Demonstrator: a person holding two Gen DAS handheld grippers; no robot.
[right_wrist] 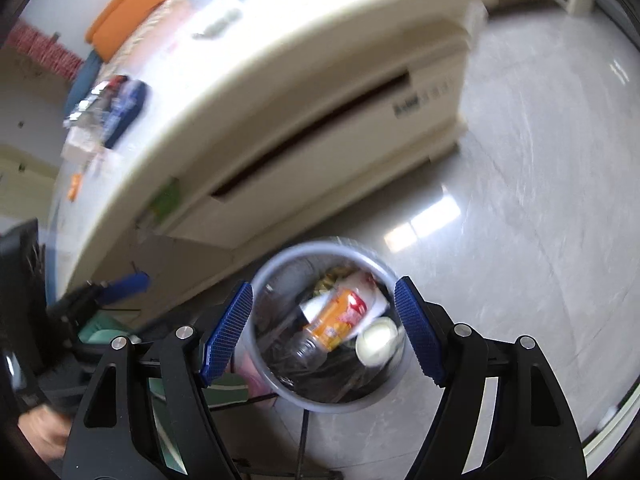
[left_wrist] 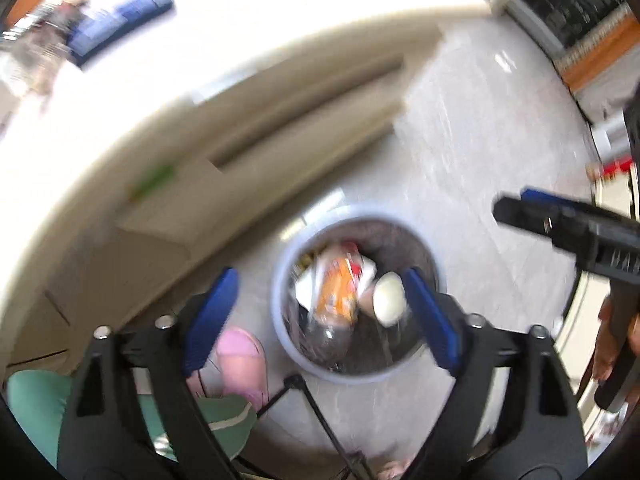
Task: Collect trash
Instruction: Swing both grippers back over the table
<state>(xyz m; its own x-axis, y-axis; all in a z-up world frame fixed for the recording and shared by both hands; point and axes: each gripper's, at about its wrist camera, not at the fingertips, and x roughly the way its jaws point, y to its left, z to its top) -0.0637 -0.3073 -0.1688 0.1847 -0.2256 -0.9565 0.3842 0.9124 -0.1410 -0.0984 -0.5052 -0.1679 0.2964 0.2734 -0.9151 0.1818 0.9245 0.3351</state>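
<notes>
A round grey trash bin (left_wrist: 280, 312) stands on the floor below both grippers; it also shows in the right wrist view (right_wrist: 260, 280). Inside lie a plastic bottle with an orange label (left_wrist: 336, 292) (right_wrist: 332, 320), a white paper cup (left_wrist: 386, 294) (right_wrist: 376, 344) and other wrappers. My left gripper (left_wrist: 320, 316) is open and empty above the bin. My right gripper (right_wrist: 324, 328) is open and empty above the bin too; it shows at the right of the left wrist view (left_wrist: 516, 208). The left gripper's blue finger (right_wrist: 128, 282) shows in the right wrist view.
A cream low table (right_wrist: 320, 92) stands beside the bin, with blue and silver wrappers (right_wrist: 108, 108) on its top. The floor is glossy grey tile (right_wrist: 540, 200). A pink slipper (left_wrist: 240, 356) and green trouser leg (left_wrist: 36, 400) are beside the bin.
</notes>
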